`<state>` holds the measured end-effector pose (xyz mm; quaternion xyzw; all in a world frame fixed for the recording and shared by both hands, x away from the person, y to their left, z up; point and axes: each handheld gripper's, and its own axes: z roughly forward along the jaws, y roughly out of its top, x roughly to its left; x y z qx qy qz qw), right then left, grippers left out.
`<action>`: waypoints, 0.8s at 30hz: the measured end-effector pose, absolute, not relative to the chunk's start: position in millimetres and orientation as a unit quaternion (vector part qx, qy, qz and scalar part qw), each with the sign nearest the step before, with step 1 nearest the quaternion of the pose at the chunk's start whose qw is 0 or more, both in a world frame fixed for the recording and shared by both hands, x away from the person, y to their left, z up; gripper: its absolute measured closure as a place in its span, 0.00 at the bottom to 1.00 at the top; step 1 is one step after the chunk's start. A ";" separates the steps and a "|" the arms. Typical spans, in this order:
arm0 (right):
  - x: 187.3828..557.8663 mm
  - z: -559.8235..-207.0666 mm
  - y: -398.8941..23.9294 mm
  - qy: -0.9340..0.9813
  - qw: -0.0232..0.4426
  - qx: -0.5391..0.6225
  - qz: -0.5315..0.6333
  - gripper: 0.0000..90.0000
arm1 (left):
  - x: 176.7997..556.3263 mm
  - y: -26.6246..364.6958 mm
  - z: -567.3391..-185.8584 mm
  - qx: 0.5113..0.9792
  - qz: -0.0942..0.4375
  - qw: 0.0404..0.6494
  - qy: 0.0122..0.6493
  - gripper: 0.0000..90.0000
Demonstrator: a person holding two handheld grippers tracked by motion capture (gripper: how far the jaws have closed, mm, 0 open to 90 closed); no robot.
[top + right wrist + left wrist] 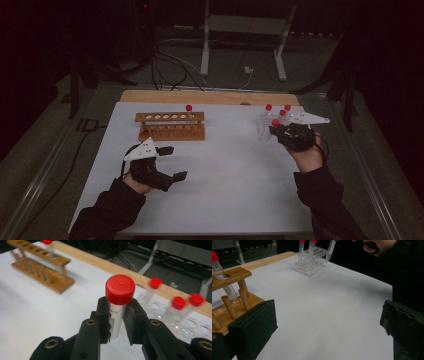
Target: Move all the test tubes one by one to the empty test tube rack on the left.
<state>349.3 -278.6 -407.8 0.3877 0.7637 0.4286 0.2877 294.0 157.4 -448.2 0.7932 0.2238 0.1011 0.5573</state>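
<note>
right gripper [119,322] clamps red-capped tube [119,305] upright above clear rack [312,261]; left gripper [172,162] gapes.

overhead forward-down, two close gripper views

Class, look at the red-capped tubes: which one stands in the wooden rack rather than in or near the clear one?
The lone tube at the wooden rack's right end. Three others stand in the clear rack, and the right tongs grip a fifth.
</note>
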 end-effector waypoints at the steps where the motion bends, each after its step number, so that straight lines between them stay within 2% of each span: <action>1: 347.5 -409.1 -274.1 0.768 0.284 0.381 0.430 0.83 | 294.3 156.8 -447.7 0.793 0.099 0.558 0.224 0.02; 24: 309.7 -434.0 -174.4 0.831 0.222 0.262 0.437 0.83 | 304.1 115.3 -415.1 0.804 0.099 0.556 0.185 0.03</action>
